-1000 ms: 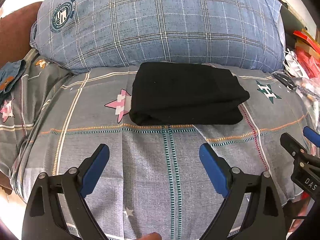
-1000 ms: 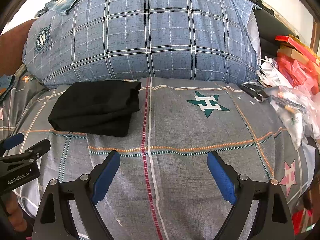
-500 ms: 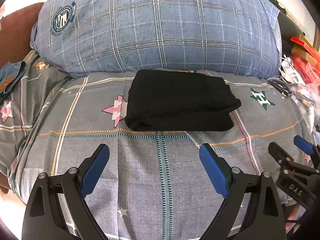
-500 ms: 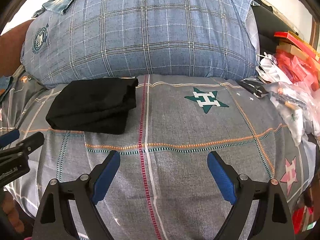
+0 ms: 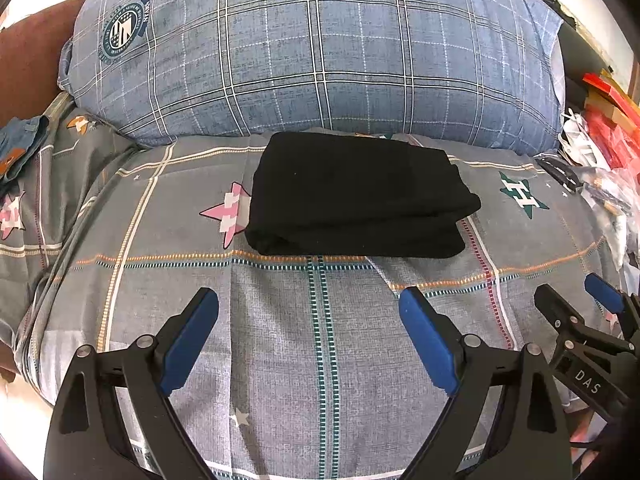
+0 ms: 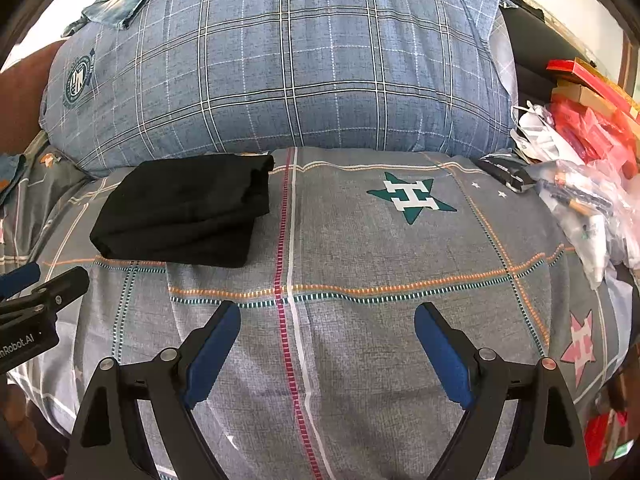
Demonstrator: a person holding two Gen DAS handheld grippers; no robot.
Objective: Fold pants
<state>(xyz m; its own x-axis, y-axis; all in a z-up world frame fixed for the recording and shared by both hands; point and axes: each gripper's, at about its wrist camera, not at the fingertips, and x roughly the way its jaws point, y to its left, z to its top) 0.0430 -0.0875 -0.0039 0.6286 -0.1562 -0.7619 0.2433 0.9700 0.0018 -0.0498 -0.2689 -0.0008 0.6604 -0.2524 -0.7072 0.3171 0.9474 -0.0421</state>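
Observation:
The black pants point(image 5: 356, 196) lie folded in a compact rectangle on the grey patterned bedsheet point(image 5: 280, 340), just in front of the big blue plaid pillow. They also show in the right wrist view point(image 6: 188, 212), at the left. My left gripper point(image 5: 308, 312) is open and empty, held back from the pants near the bed's front edge. My right gripper point(image 6: 328, 320) is open and empty, to the right of the pants over bare sheet. Each gripper shows at the edge of the other's view.
A large blue plaid pillow point(image 5: 312, 52) blocks the back of the bed. Denim garments point(image 6: 120, 0) lie on top of it and at the far left point(image 5: 20, 148). Plastic bags, red boxes and clutter point(image 6: 584, 152) crowd the right side.
Both grippers have drawn back slightly from the folded pants, which now sit a little farther off and lower in the left view. The pants have not moved on the sheet.

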